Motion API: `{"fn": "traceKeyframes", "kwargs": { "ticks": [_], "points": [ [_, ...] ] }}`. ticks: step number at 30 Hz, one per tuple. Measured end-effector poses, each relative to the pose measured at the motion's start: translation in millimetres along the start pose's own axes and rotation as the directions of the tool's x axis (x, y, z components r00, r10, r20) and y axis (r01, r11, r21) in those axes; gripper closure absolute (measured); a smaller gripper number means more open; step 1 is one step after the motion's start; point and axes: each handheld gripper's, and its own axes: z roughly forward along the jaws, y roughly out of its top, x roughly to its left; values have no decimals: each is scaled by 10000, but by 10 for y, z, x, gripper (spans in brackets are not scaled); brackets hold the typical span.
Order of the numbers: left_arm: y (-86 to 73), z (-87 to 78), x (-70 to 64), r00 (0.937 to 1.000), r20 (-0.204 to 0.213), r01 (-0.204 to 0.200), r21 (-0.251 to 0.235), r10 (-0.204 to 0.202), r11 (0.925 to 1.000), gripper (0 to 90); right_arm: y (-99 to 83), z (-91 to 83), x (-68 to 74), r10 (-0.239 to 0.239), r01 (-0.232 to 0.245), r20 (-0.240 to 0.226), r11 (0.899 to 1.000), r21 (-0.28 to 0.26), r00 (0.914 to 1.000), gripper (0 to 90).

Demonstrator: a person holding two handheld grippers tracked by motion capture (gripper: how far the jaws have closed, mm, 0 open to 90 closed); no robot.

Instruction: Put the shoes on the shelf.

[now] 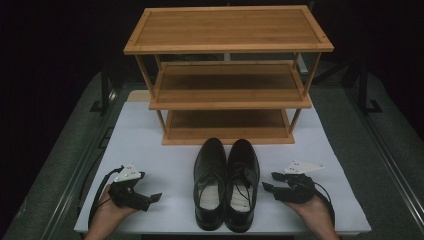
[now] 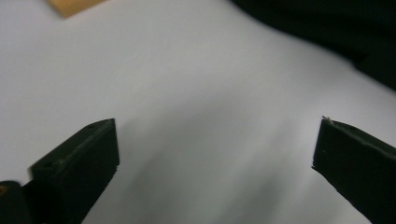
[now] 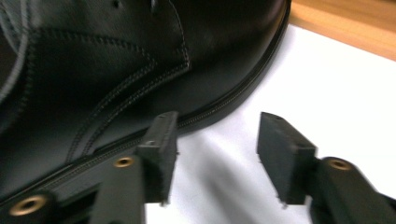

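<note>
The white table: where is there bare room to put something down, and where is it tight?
The white table is bare left of the black dress shoes, between the left gripper and the bamboo shoe rack, and likewise on the right beyond the right gripper. All three rack shelves are bare. It's tight between the shoe toes and the rack's bottom shelf.

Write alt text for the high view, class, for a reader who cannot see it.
A pair of black lace-up shoes stands side by side on a white table, toes pointing at a bare three-tier wooden rack behind them. A person's hands rest on the near edge, the left tool and right tool either side of the shoes, both open and touching neither.
</note>
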Motion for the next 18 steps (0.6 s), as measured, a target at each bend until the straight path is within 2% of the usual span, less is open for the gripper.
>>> {"fn": "traceKeyframes", "kwargs": {
  "ticks": [1, 6, 8, 11, 18],
  "points": [
    [43, -13, -29, 9999, 134, -48, -159, 50, 9999, 131, 14, -24, 5, -65, 66, 35, 9999, -105, 10000, 454],
    [298, -48, -192, 9983, 555, -129, -683, 167, 9976, 155, 113, -115, 12, -39, 30, -247, 9993, -377, 9997, 454],
    [392, -61, -256, 9965, 769, -251, -860, 318, 9960, 237, 158, -147, 28, -129, 116, -295, 9989, -461, 9995, 445],
    [535, -58, -343, 9944, 944, -381, -950, 471, 9947, 239, 229, -195, 68, -222, 199, -393, 9982, -568, 9990, 437],
    [857, -15, -500, 9860, 1296, -887, -1248, 1049, 9882, 274, 401, -277, 158, -332, 229, -965, 9941, -1058, 9948, 425]
  ]
}}
